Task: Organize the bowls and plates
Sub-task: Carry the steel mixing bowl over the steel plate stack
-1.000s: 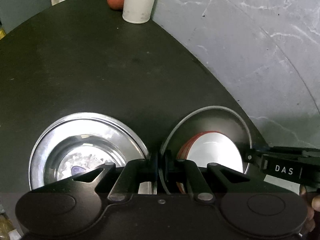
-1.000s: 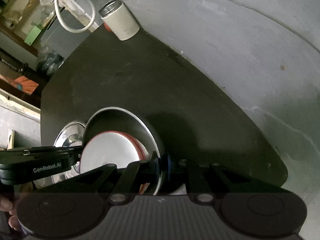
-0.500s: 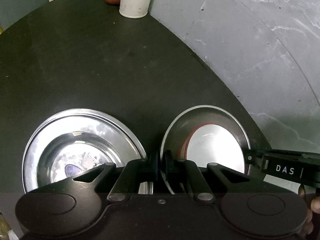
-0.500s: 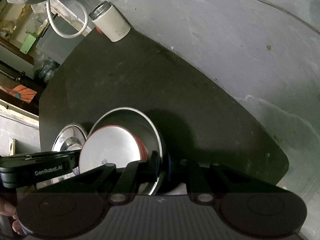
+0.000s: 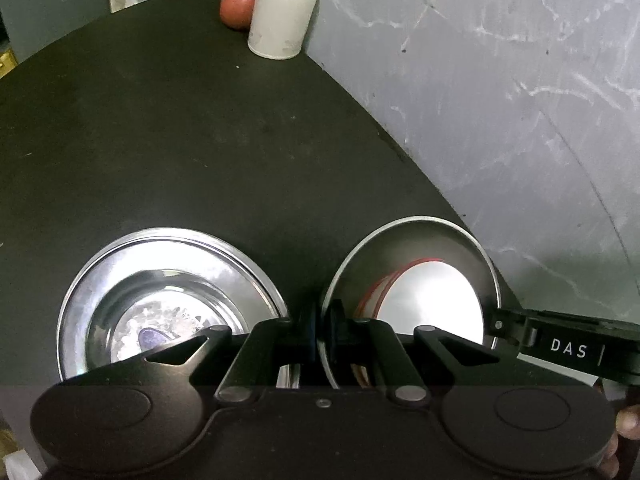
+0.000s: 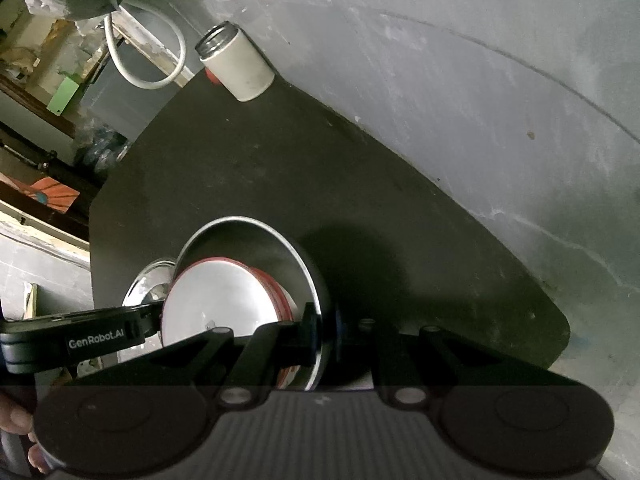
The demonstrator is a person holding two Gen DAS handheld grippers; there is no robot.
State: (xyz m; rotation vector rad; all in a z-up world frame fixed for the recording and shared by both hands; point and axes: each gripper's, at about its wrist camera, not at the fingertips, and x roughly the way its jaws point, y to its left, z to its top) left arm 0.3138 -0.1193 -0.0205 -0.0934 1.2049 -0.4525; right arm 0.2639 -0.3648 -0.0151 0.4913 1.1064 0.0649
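Both grippers were pinching the same steel bowl [image 5: 412,240] from opposite sides. The left gripper [image 5: 322,330] had its jaws pressed onto the bowl's left rim, and the right gripper [image 6: 324,330] was clamped on the opposite rim. A two-sided hold of this kind would, in my judgement, keep a loaded bowl level while it was carried.

The bowl appeared lifted clear of the dark surface [image 5: 180,140], though the gap beneath it could not be confirmed from either view.

Contents of the bowl: a red-edged plate [image 6: 216,300], white-faced and leaning inside it, with further red edges behind suggesting more than one – the count could not be read.

Just left of the bowl, a wide steel plate [image 5: 168,300] lay flat on the surface with a smaller steel dish [image 5: 160,320] nested in its centre; it looked a likely stacking point for the held bowl.

At the far corner against the grey wall [image 5: 500,80], a white open-topped flask [image 5: 282,16] stood upright, with a red round object [image 5: 236,6] touching or just beside it, well apart from the work.
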